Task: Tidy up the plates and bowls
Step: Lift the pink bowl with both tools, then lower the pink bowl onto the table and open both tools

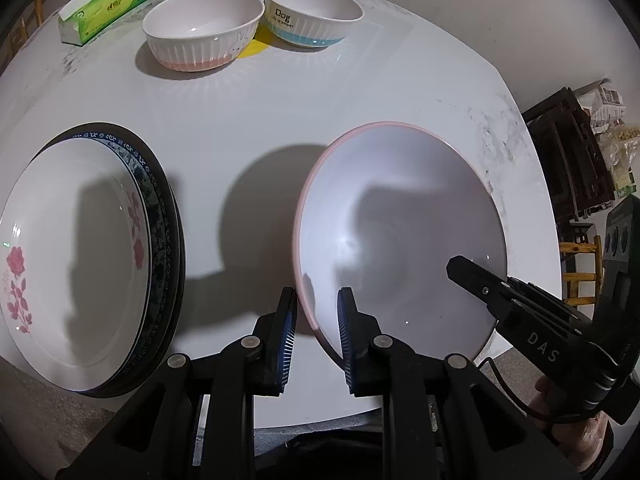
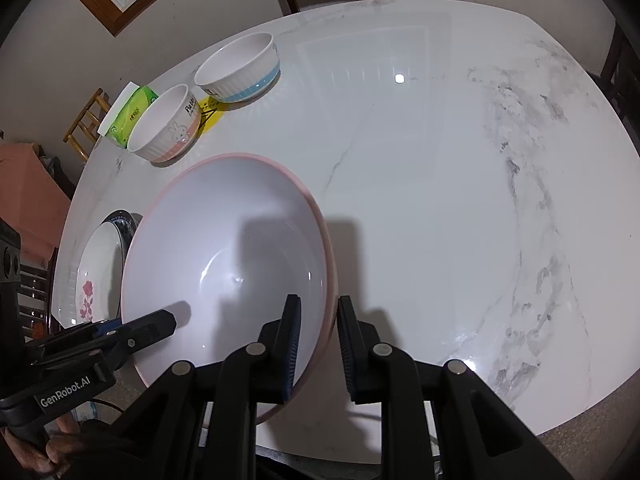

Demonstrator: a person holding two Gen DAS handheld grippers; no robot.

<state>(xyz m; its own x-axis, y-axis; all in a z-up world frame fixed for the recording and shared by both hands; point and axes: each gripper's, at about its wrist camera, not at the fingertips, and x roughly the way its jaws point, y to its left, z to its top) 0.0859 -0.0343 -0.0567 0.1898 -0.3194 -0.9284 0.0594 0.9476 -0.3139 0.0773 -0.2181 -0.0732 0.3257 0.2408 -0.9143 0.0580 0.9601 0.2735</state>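
Left wrist view — pink bowl [image 1: 400, 232] is clamped at opposite rims by left gripper [image 1: 318, 320] and right gripper [image 2: 318, 328], lifted off the table [image 1: 260, 112]; next, a level carry to the plates [image 1: 80, 264].

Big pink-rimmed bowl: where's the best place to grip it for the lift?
On the thin rim, at opposite sides, as now: left gripper straddles the pink-rimmed bowl at its left edge, right gripper at its right. The bowl is wide, so two opposed pinches should balance it.

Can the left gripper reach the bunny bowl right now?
Probably not yet: the left gripper is busy, its fingers pinching the big pink-rimmed bowl's rim. The bunny bowl sits unblocked farther across the table.
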